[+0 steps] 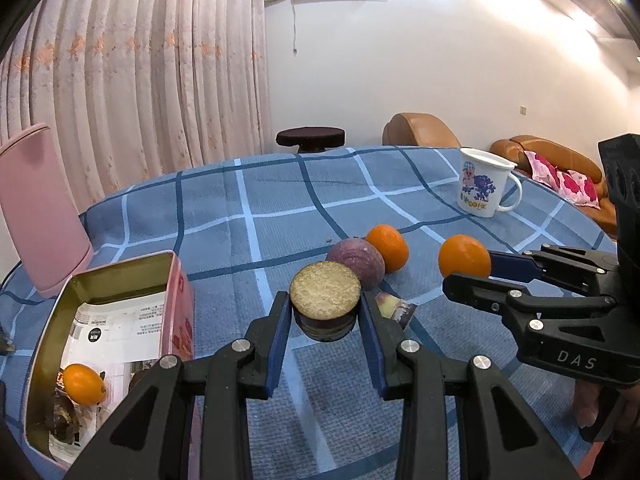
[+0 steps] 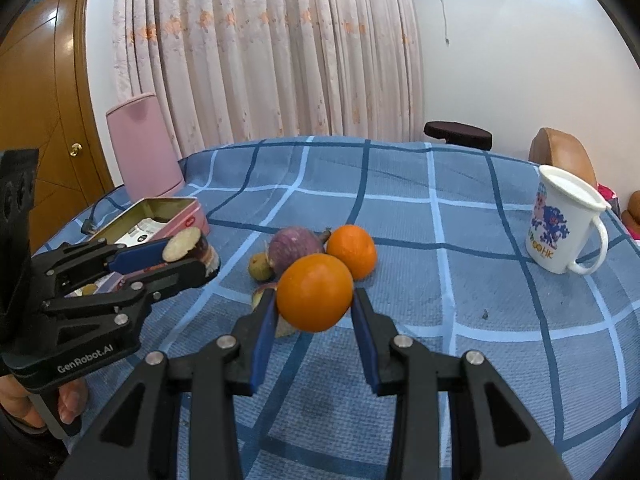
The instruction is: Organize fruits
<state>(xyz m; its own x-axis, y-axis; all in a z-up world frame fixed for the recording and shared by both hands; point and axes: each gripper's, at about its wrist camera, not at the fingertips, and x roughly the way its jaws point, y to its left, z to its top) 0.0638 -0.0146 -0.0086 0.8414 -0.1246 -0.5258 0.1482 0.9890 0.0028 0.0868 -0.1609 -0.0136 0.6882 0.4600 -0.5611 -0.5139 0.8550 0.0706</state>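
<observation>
Blue checked cloth; left fingers gripping half-hidden cut fruit, right fingers an orange.

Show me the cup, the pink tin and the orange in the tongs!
cup (image 2: pixel 554 232): right wrist view, its printed side.
pink tin (image 1: pixel 182 308): left wrist view, its pink outer wall.
orange (image 2: pixel 314 292): right wrist view, its front, between the right tongs.
</observation>
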